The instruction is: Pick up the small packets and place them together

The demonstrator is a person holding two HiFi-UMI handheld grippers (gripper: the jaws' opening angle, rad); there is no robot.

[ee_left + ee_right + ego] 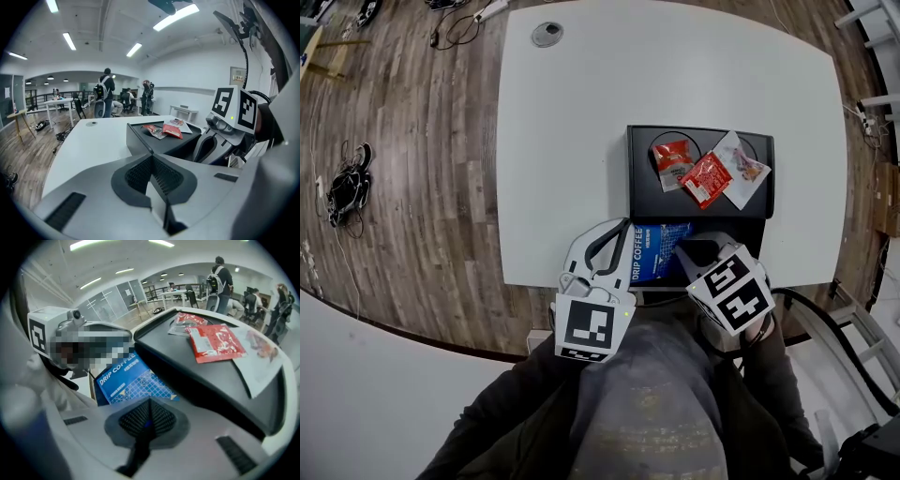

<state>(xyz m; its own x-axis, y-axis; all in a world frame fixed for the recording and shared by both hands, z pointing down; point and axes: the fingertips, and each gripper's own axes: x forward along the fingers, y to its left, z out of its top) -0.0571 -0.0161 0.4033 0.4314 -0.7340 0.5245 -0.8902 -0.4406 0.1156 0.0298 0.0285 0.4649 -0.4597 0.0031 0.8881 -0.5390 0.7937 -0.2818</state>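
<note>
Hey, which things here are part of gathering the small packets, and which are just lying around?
Part of the job: blue drip coffee packet in the right claw; red packet, red-and-clear packet, white packet, all on the black tray.
Lying about: round table grommet, floor cables, people in the background.

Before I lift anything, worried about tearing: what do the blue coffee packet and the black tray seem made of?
The blue drip-coffee packet: likely printed paper or plastic film, since it is a flat, thin sheet with crisp print. The black rectangular tray: probably matte moulded plastic, judging by its rounded rim and dull surface.
</note>
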